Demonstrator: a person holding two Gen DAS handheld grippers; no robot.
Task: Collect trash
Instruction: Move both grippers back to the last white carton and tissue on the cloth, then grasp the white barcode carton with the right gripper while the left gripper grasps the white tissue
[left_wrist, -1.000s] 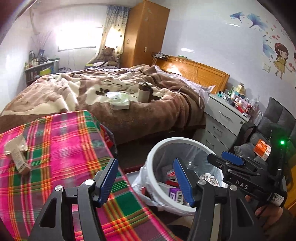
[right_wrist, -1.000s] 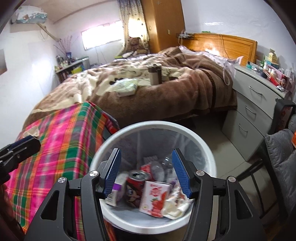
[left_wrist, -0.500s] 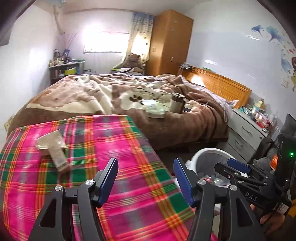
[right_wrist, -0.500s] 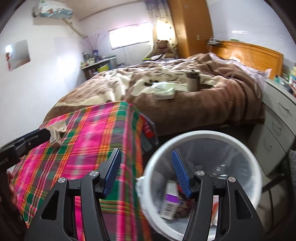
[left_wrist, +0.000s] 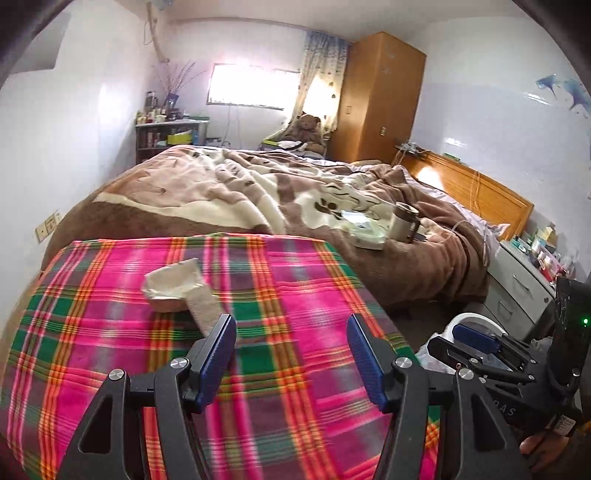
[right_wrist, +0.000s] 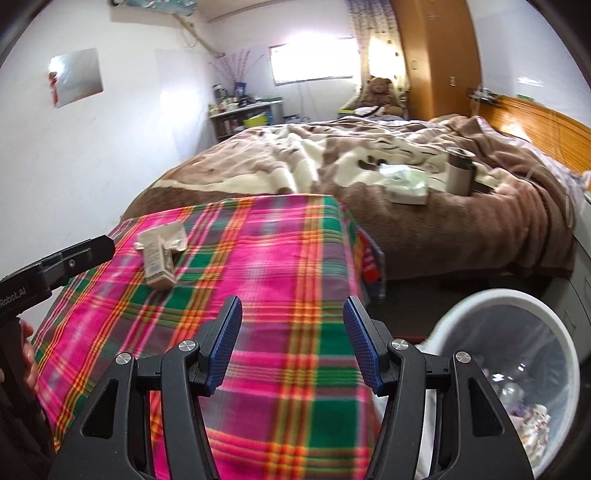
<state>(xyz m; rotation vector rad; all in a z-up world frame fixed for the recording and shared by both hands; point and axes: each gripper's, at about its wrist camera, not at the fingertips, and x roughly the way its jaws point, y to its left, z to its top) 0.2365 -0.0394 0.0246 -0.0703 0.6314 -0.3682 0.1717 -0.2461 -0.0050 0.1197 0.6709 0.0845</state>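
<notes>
Plaid cloth (left_wrist: 295, 295) bears a carton (left_wrist: 201, 304), end hidden by left gripper (left_wrist: 291, 354).

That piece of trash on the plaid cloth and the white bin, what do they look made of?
The trash looks like matte printed cardboard, a crushed small carton with torn paper flaps. The bin looks like smooth plastic, with a thin translucent liner inside. The plaid cloth seems soft woven fabric.
</notes>
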